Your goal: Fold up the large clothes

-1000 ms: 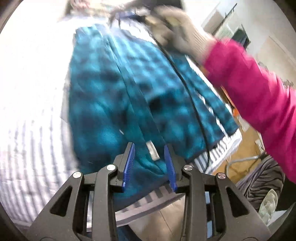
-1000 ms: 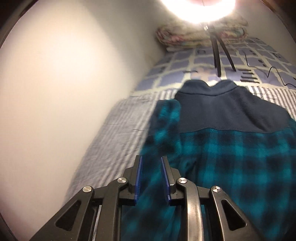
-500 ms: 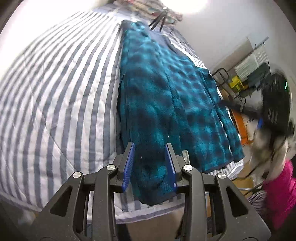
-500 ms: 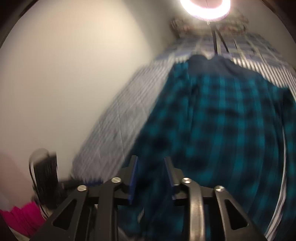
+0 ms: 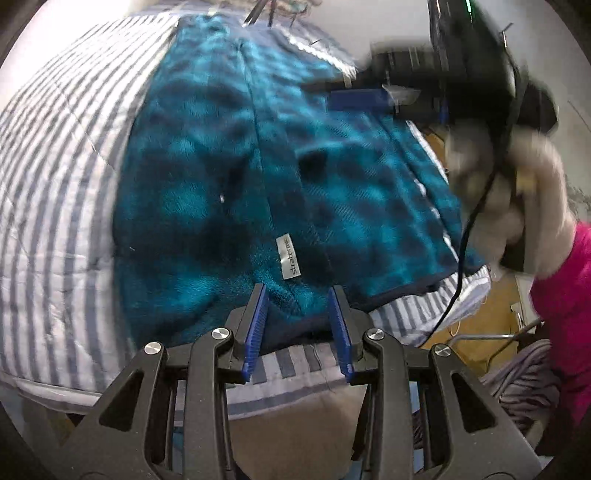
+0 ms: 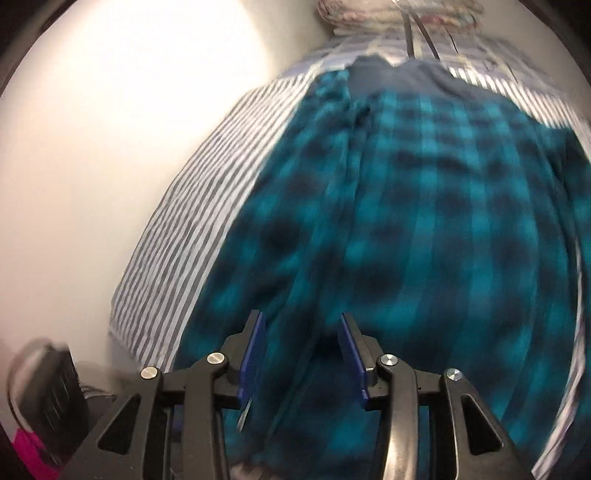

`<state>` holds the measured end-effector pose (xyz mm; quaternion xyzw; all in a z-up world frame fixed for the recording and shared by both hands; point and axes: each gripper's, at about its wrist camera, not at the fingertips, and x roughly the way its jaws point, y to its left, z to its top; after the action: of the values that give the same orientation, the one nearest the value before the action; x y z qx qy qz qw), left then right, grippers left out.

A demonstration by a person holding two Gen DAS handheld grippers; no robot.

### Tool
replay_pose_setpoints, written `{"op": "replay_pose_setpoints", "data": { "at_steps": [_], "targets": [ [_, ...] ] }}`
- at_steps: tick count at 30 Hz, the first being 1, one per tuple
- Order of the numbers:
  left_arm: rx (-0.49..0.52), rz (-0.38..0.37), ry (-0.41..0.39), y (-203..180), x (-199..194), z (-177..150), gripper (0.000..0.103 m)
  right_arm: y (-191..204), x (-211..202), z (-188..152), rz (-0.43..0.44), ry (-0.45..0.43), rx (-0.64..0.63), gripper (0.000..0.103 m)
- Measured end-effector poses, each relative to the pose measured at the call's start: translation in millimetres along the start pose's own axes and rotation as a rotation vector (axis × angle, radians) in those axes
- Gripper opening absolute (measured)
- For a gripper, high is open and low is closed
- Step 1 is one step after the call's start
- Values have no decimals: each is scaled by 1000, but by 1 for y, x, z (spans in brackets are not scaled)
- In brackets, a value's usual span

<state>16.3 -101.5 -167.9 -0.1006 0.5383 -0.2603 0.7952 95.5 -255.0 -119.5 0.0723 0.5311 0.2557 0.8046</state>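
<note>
**Two tools hover over a teal plaid jacket on the bed**

Two hand-held tools point steeply down at a teal-and-black plaid fleece jacket [image 5: 207, 177] spread flat on a bed with a blue-and-white striped cover [image 5: 55, 192]. The jacket lies lengthwise, its dark navy collar [image 6: 402, 79] at the far end and its hem at the near edge of the bed. One side panel is folded inward over the body, and a small grey brand label [image 5: 288, 257] shows near the hem.

The left tool [image 5: 297, 325] hangs just above the near hem, its blue pads [image 5: 255, 328] standing apart with nothing pinched between them; the navy hem binding lies below the gap. Whether the pads brush the fabric cannot be told.

The right tool [image 6: 303, 354] sits over the near part of the jacket, left of its middle. Its jaws have just been opening and now stand apart, with plaid cloth beneath them but no fabric gripped. In the left wrist view this tool [image 5: 362, 99] appears blurred at the far right, held by a gloved hand [image 5: 513, 192] with a bright pink sleeve [image 5: 565, 295].

A pale wall [image 6: 110, 147] runs along the bed's left side, and a folded floral quilt [image 6: 399, 14] rests at the far end.
</note>
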Motion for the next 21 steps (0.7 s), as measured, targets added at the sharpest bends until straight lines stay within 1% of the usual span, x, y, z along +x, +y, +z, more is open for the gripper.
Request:
{"op": "replay_pose_setpoints", "data": {
  "at_steps": [2, 4, 5, 7, 9, 11, 13, 14, 15, 16, 17, 18, 20, 21],
  "targets": [
    [-15, 9, 16, 1, 9, -1, 33, 1, 11, 22, -8, 12, -34, 44],
    [1, 26, 18, -3, 17, -2, 20, 2, 28, 42, -32, 18, -51, 44],
    [14, 29, 18, -4, 19, -1, 9, 1, 34, 52, -41, 22, -55, 45],
    [18, 27, 13, -6, 20, 0, 7, -1, 48, 68, -46, 30, -54, 45],
    [11, 17, 5, -6, 18, -1, 5, -6, 67, 84, -68, 47, -42, 45],
    [10, 7, -8, -6, 13, -2, 5, -13, 82, 96, -101, 65, -21, 45],
    [23, 7, -20, -8, 8, -2, 4, -20, 94, 104, -105, 77, -3, 44],
    [33, 8, -25, -9, 7, -1, 4, -22, 100, 107, -90, 80, 2, 31],
    [40, 9, -32, -9, 4, -1, 4, -23, 104, 108, -70, 87, 4, 23],
    [46, 9, -38, -10, 1, -1, 4, -24, 106, 108, -65, 87, 3, 10],
    [53, 5, -46, -11, -3, -1, 3, -24, 106, 108, -65, 82, 1, 7],
    [63, 7, -55, -13, -6, 1, 3, -23, 102, 108, -56, 72, -4, 6],
    [109, 21, -83, -20, -18, 0, 3, -23, 91, 107, -39, 43, -1, 5],
    [131, 26, -93, -24, -22, -1, 3, -28, 84, 106, -13, 27, 17, 5]
  ]
}}
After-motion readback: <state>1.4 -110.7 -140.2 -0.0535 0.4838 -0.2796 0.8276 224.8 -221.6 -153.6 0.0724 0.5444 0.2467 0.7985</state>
